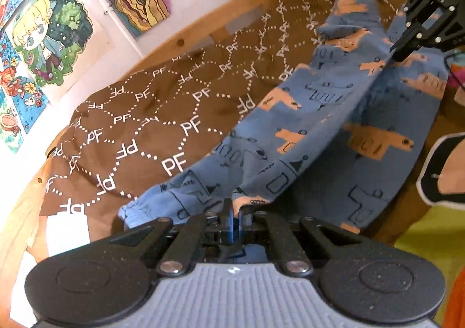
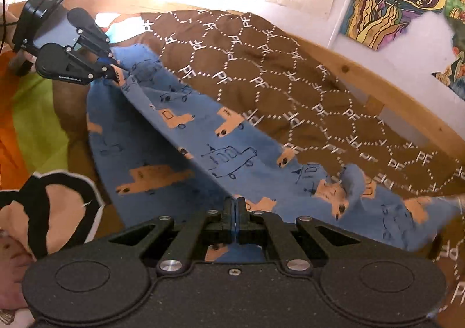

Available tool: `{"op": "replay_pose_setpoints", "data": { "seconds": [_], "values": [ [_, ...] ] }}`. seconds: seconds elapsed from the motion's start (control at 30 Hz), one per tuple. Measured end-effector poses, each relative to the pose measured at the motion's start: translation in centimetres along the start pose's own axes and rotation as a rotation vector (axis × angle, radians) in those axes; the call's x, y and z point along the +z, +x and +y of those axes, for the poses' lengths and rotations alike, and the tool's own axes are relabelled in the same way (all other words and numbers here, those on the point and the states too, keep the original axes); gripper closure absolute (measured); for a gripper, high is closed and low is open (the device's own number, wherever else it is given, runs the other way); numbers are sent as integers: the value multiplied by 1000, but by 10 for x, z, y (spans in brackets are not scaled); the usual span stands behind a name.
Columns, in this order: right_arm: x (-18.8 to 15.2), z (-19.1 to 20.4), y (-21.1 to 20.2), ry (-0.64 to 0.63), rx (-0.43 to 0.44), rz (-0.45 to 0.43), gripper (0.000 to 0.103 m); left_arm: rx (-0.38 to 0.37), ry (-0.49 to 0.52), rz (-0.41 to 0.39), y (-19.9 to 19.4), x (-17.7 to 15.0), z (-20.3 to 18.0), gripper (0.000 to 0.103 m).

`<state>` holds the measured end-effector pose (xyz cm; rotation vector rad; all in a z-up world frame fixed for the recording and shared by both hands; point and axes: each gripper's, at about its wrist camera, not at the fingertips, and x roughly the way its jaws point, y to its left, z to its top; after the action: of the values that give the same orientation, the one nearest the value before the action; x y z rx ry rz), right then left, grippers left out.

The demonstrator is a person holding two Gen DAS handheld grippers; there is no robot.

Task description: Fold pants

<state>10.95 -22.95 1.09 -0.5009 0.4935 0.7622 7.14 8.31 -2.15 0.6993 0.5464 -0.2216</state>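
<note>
Left gripper [image 1: 232, 211]: jaws together, clamped on a gathered edge of the blue pants [image 1: 334, 124], fabric pinched between the fingertips. Right gripper [image 2: 236, 206]: jaws together, clamped on another edge of the same pants [image 2: 180, 159].

Pants: blue, printed with orange and outlined trucks. Stretched as a raised ridge between the two sets of tongs, running from the left tongs up and away to the right tongs [image 1: 399, 53] in the left wrist view, and from the right tongs up-left to the left tongs [image 2: 114, 71] in the right wrist view. Cloth draped down on both sides of that ridge. Loose, crumpled end bunched beyond the right tongs, on the side away from the left tongs.

Under and beyond the pants: brown blanket [image 1: 139, 113] with white dotted hexagons and "PF" lettering, lying ahead of both tongs. Wooden rail [image 1: 186, 37] bordering the blanket on its far side. Above the rail: white wall carrying coloured drawings [image 1: 49, 34].

On the near side of the pants ridge, below the line between the tongs: green and orange cloth [image 2: 37, 113].
</note>
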Motion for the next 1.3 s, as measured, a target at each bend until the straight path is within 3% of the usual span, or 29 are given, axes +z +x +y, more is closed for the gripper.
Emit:
{"op": "replay_pose_setpoints", "data": {
  "seconds": [0.17, 0.3, 0.47, 0.8, 1.03, 1.13, 1.2, 1.3],
  "values": [
    [-10, 5, 1, 33, 19, 1, 103, 24, 60, 1, -3, -1, -3, 100],
    [-14, 6, -3, 36, 35, -9, 103, 50, 187, -14, -9, 1, -11, 100],
    [-24, 13, -3, 74, 66, -5, 103, 27, 222, 53, 1, -10, -16, 100],
    [-22, 28, -8, 17, 96, -15, 103, 70, 306, 58, -11, -8, -23, 100],
    [-27, 37, -1, -44, 126, 26, 103, 65, 368, 111, 4, -15, -31, 99],
    [-27, 34, 0, -20, 132, 30, 103, 56, 332, 111, 1, -11, -29, 90],
    [-27, 32, 0, 13, 143, 31, 96, 31, 265, 119, -6, -8, -23, 66],
    [-28, 31, -3, 40, 162, 30, 89, 2, 123, 116, -18, -2, -14, 60]
  ]
}}
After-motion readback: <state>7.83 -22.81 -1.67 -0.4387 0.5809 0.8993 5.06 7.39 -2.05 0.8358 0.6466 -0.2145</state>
